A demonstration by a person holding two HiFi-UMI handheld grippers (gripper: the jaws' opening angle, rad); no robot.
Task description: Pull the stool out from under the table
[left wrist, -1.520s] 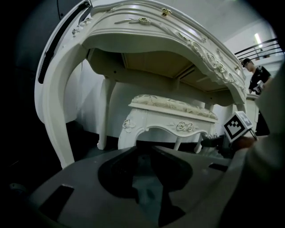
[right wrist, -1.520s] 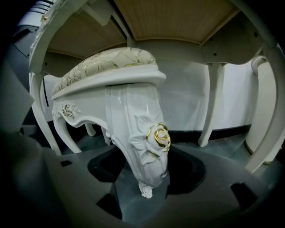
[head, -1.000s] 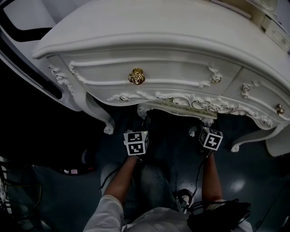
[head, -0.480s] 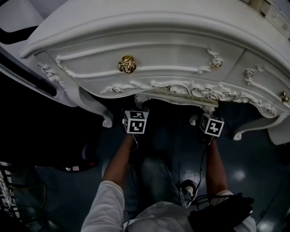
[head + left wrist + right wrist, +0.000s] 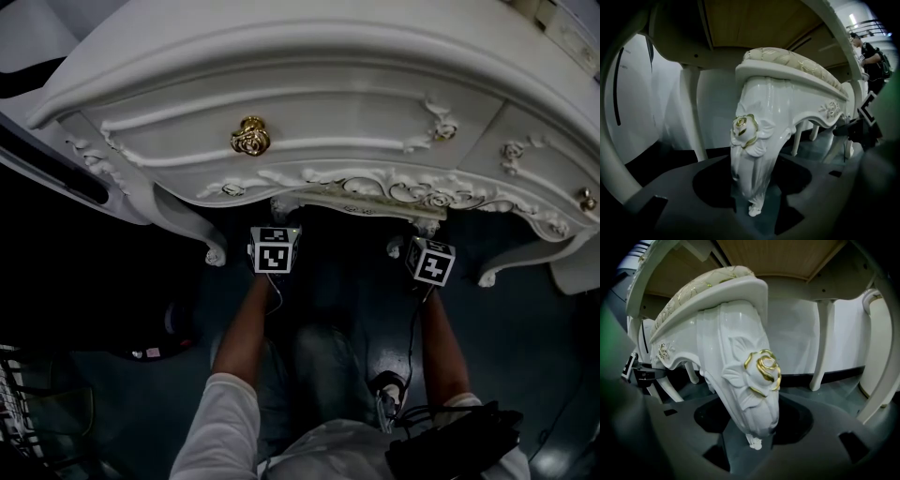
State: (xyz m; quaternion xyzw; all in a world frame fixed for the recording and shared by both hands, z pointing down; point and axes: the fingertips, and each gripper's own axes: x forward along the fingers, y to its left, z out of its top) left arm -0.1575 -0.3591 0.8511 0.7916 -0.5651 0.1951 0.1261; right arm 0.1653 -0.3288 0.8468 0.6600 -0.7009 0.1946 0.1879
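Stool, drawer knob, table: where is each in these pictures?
Stool (image 5: 755, 161), left gripper view, on its near leg below the carved rose.
Drawer knob (image 5: 250, 137), head view, centre of the gold rose.
Table (image 5: 281, 47), head view, bare white top.

counts — desk (image 5: 309, 56): 1 | stool (image 5: 787, 70): 1 | gold drawer knobs (image 5: 250, 137) (image 5: 586, 199): 2 | gold-rose stool legs (image 5: 750, 154) (image 5: 750, 390): 2 | bare forearms (image 5: 246, 328) (image 5: 441, 342): 2 | bystander (image 5: 872, 51): 1 — background, left gripper view
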